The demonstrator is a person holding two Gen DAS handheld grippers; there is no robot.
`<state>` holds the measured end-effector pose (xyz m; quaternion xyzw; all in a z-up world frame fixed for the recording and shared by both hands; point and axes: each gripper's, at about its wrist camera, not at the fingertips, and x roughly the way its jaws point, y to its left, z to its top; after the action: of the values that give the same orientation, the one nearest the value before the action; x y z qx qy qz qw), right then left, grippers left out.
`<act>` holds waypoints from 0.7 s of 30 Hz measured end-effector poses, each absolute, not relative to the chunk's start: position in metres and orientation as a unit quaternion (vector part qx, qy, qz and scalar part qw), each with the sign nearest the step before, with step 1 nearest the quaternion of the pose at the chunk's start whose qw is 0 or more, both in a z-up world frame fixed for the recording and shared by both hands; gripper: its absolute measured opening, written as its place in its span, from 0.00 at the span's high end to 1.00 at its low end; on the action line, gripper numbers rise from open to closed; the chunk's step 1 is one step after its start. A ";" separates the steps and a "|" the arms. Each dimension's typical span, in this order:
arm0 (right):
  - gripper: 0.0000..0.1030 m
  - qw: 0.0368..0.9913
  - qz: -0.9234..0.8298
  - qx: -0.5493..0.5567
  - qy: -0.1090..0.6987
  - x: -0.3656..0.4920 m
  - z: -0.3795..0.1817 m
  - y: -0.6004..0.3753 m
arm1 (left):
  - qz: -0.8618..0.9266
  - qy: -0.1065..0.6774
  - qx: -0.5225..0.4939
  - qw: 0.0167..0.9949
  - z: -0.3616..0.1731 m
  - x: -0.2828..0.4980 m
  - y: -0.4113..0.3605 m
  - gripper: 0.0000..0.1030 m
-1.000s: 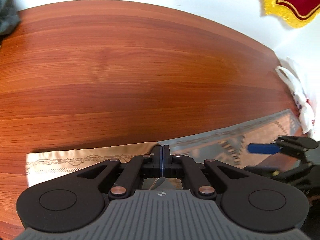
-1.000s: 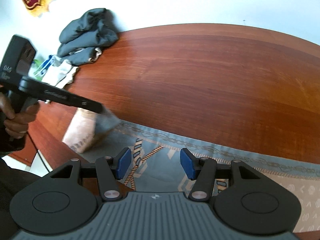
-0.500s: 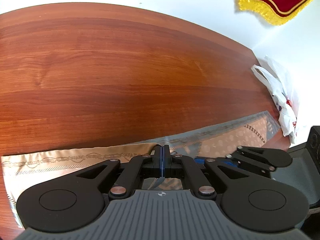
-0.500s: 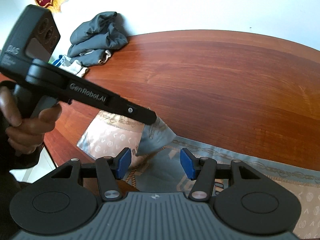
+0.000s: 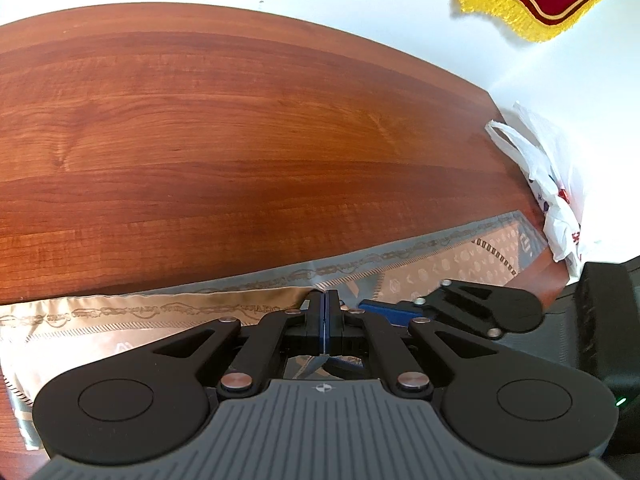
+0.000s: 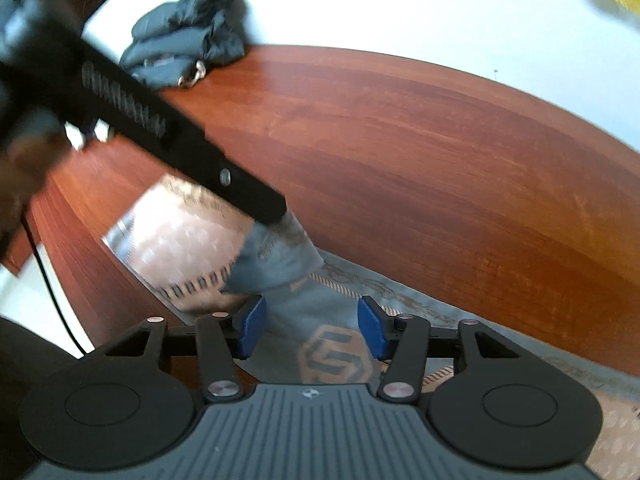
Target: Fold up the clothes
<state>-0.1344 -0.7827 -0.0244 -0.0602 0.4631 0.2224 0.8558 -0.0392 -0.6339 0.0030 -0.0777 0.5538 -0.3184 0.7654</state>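
The left gripper (image 5: 325,322) is clamped tight on a folded-over corner of the one patterned scarf (image 5: 420,260), which lies along the worktop's (image 5: 240,140) near edge. The right gripper (image 6: 311,330), at three o'clock of it, has just been closing; its blue pads are still apart over the scarf's grey part, pressing nothing. One bundle of grey clothes (image 6: 188,36) sits at eleven o'clock, and one white plastic bag (image 5: 548,196) at two.
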 end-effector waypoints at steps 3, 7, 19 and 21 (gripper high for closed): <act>0.47 0.865 0.224 -0.088 0.441 -0.138 -0.029 -0.775 | -0.319 0.556 -0.078 0.764 0.004 -0.039 -0.632 1.00; 0.52 0.879 0.233 -0.105 0.403 -0.140 -0.027 -0.769 | -0.315 0.559 -0.082 0.762 0.004 -0.039 -0.630 1.00; 0.99 0.890 0.260 -0.063 0.368 -0.139 -0.002 -0.776 | -0.304 0.558 -0.080 0.768 0.002 -0.036 -0.623 0.99; 0.99 0.888 0.256 -0.019 0.381 -0.134 0.005 -0.785 | -0.311 0.555 -0.077 0.768 0.003 -0.037 -0.619 0.95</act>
<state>-0.1341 -0.7852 0.0052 -0.0185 0.3807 0.2558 0.8884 -0.0371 -0.6190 0.0034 -0.0774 0.5546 -0.3111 0.7679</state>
